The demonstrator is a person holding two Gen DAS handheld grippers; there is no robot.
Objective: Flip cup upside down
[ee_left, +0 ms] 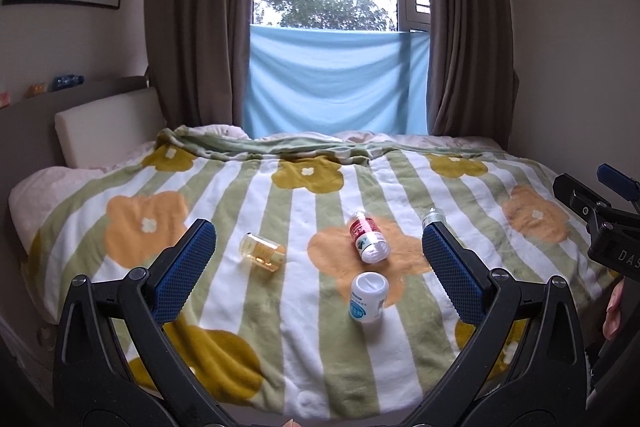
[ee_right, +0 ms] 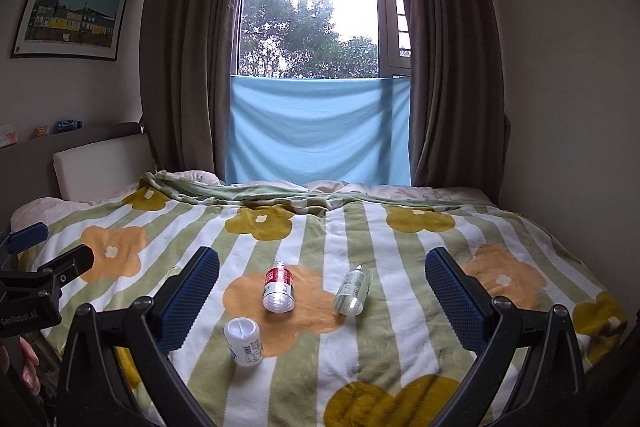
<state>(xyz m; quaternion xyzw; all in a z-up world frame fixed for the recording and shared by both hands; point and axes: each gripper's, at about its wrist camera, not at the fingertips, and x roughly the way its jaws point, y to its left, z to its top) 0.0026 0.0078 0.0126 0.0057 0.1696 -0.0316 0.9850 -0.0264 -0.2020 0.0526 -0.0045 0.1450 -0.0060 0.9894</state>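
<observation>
- Nothing of the flip looks started: both the left tongs (ee_left: 319,255) and the right tongs (ee_right: 322,279) hover spread wide over the bed (ee_right: 400,339), gripping nothing.
- The likely cup, a yellowish clear one (ee_left: 262,252), lies on its side on the blanket, left of the red-labelled bottle (ee_left: 368,237).
- A white bottle (ee_left: 369,298) stands nearer; a clear bottle (ee_right: 353,290) lies to the right.
- Left to do: reach, grip, turn it mouth-down.

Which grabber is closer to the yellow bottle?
Probably the left. The yellow bottle lies just ahead of the left gripper, near its left finger. From the right gripper it sits off to the left, mostly hidden behind a finger.
</observation>
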